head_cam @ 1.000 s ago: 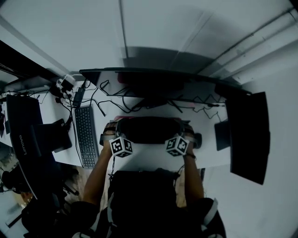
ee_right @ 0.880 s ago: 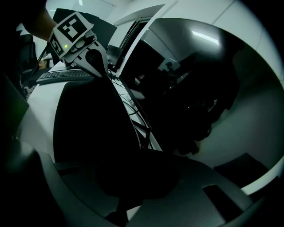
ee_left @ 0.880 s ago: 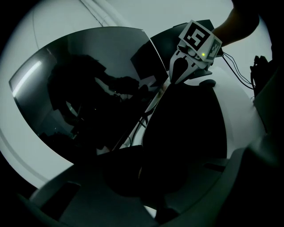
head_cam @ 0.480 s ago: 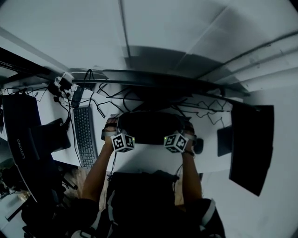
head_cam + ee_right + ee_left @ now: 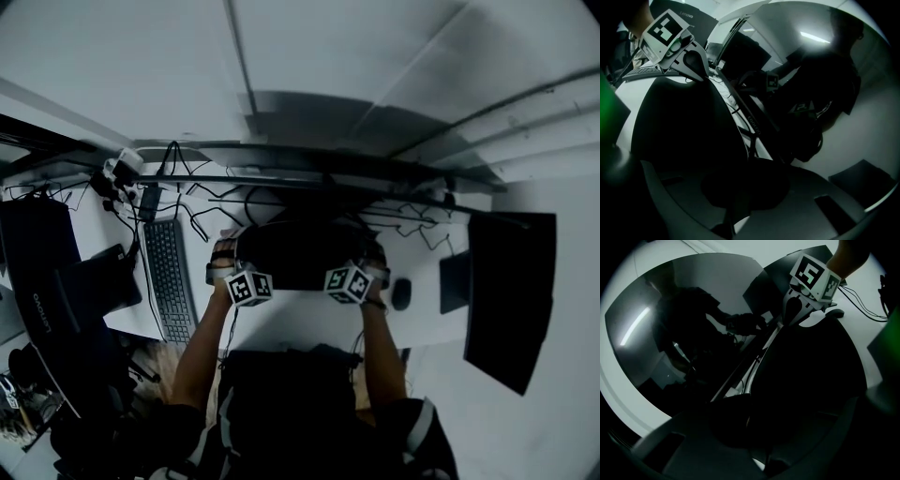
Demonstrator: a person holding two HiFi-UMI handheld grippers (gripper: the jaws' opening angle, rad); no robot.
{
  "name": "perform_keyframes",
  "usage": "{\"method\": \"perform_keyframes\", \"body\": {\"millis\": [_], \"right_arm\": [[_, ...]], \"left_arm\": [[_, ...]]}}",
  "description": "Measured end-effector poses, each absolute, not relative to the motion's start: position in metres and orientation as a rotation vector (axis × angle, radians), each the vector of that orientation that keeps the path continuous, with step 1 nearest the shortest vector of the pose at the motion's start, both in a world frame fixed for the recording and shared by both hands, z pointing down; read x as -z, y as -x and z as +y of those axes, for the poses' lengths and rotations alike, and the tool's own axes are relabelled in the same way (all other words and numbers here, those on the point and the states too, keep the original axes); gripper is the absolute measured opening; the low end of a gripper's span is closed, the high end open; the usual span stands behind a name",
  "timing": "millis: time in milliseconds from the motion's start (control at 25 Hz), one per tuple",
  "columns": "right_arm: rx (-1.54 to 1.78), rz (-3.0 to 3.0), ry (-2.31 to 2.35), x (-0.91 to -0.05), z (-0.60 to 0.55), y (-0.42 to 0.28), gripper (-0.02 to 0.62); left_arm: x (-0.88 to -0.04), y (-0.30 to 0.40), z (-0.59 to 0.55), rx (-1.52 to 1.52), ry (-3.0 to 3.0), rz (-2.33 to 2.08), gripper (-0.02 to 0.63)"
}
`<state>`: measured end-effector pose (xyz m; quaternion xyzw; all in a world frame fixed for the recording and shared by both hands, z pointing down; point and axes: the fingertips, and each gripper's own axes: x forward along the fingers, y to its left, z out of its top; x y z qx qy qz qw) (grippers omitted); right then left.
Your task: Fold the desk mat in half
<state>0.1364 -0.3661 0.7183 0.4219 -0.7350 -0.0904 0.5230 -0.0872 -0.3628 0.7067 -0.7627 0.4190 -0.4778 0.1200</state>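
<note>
The black desk mat (image 5: 300, 253) hangs lifted over the white desk (image 5: 300, 323), stretched between my two grippers. In the head view my left gripper (image 5: 225, 258) holds its left end and my right gripper (image 5: 373, 258) its right end. Both are shut on the mat's edge. The left gripper view shows the mat (image 5: 811, 371) as a dark sheet running from my left gripper (image 5: 750, 427) to the right gripper's marker cube (image 5: 813, 275). The right gripper view mirrors this: the mat (image 5: 689, 126) runs from my right gripper (image 5: 740, 197) to the left gripper's cube (image 5: 668, 33).
A keyboard (image 5: 169, 277) lies left of the mat and a mouse (image 5: 401, 293) right of it. A wide monitor (image 5: 309, 178) with loose cables (image 5: 197, 220) stands behind. A dark screen (image 5: 511, 291) is at the right, another monitor (image 5: 37, 272) at the left.
Both grippers have carried the held mat a little farther from the person, toward the monitor. The head view has tilted slightly.
</note>
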Motion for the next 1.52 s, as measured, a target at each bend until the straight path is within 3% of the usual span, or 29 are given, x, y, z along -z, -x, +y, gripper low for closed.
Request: {"method": "perform_keyframes", "body": {"millis": [560, 720, 880, 1360, 1520], "right_arm": [[0.212, -1.724, -0.993, -0.763, -0.372, -0.138, 0.023], [0.210, -1.703, -1.006, -0.767, -0.378, -0.139, 0.031], [0.194, -1.700, -1.044, -0.772, -0.381, -0.144, 0.080], [0.000, -1.815, -1.230, -0.722, -0.357, -0.136, 0.087], [-0.138, -1.886, -1.326, -0.690, -0.330, -0.126, 0.087]], "left_arm": [[-0.753, 0.088, -0.372, 1.483, 2.185, 1.239, 0.035], [-0.752, 0.088, -0.378, 1.453, 2.209, 1.303, 0.062], [-0.752, 0.100, -0.381, 1.440, 2.212, 1.401, 0.147], [-0.714, 0.121, -0.348, 1.322, 2.393, 1.630, 0.146], [-0.682, 0.127, -0.321, 1.132, 2.548, 1.736, 0.090]]}}
